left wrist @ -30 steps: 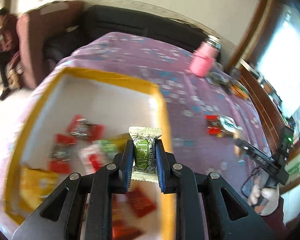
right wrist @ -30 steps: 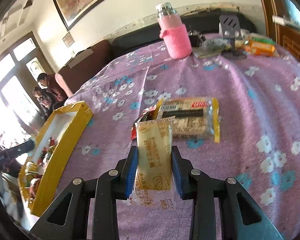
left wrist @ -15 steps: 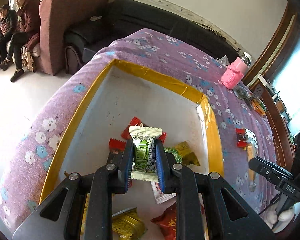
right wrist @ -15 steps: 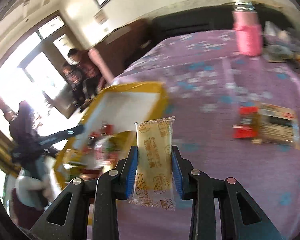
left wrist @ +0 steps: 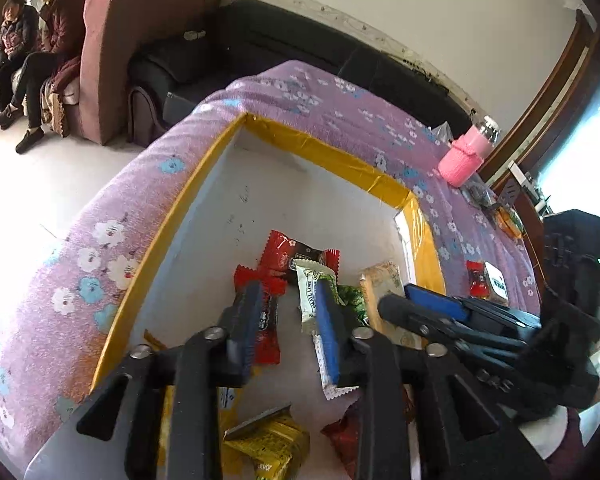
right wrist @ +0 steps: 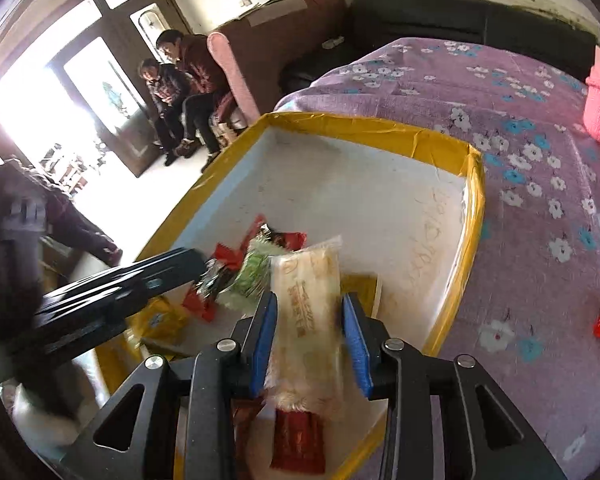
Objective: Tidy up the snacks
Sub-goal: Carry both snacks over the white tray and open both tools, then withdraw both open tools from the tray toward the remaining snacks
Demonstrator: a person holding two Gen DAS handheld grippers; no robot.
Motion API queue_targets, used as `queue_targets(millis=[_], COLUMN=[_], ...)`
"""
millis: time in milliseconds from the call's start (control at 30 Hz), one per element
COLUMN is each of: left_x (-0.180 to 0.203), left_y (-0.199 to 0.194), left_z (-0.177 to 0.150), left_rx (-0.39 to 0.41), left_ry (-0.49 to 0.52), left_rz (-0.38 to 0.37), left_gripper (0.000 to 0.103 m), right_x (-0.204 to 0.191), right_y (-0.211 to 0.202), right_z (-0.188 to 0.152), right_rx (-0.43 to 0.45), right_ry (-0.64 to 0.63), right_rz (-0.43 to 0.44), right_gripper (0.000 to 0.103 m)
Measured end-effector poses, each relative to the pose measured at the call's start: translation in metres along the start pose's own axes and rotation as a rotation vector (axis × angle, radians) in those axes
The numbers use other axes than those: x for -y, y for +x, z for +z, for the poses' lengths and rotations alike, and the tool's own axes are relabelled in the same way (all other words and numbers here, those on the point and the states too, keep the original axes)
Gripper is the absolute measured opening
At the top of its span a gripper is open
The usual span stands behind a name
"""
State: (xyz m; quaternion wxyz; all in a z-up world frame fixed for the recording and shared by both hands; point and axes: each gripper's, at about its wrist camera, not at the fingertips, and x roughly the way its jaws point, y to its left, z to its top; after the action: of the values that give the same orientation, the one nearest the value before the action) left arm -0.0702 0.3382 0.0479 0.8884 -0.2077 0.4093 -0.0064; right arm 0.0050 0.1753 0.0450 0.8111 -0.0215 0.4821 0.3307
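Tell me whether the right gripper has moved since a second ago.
Yes. The right gripper went left from the bare tablecloth to above the yellow-rimmed box.
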Motion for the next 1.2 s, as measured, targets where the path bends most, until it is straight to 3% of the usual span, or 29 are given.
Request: queue_targets(millis=[100,233,367,467,500,633,900,1200], left_x=[0.0,0.008,0.027,0.044,0.049,0.065,0.103,0.128], left_y=[-0.009,-0.02,-0.033,-0.042,-0.045,-0.047,-0.046,-0.053], left_z=[-0.003,-0.011,-0.025,-0.034,-0.037,-0.046,-0.062,-0.073], left_rx=[0.028,0.063,0.134,0.189,0.205,0.207,0.182,0.185], left_ry=[-0.01,0.004,0.056,0.091,0.096,0.113,0.213,0.262], left_rz=[-0.003,0.021,0.154,0.259,0.273,0.275,0.282,0.287], left_gripper=[0.045,0.05,0.056,0.077,0.079,0.079,0.079,0.079], right_x=[0.002,0.005,0.006,0.01,0.013,0.028,0.043,0.052], right_y=[0.001,-0.012,-0.032,-0.049,-0.057,-0.077,-0.088,-0.107], right_z=[0.001,0.0,-0.01,-0.023,-0.03,-0.051,-0.084,-0.094], right_rx=[0.019,0.071,0.125,0.155,0.172,0.211,0.202,0.234], right_ry=[0.002,-0.007,-0.02,-0.019,-0.013,0.031,0.08,0.105], right_rz=[-0.017,-0.048,-0.074,-0.078,-0.084,-0.085,-0.09,-0.087], right_gripper=[0.039,0.041,0.046,0.049,0.05,0.054,0.054,0.056])
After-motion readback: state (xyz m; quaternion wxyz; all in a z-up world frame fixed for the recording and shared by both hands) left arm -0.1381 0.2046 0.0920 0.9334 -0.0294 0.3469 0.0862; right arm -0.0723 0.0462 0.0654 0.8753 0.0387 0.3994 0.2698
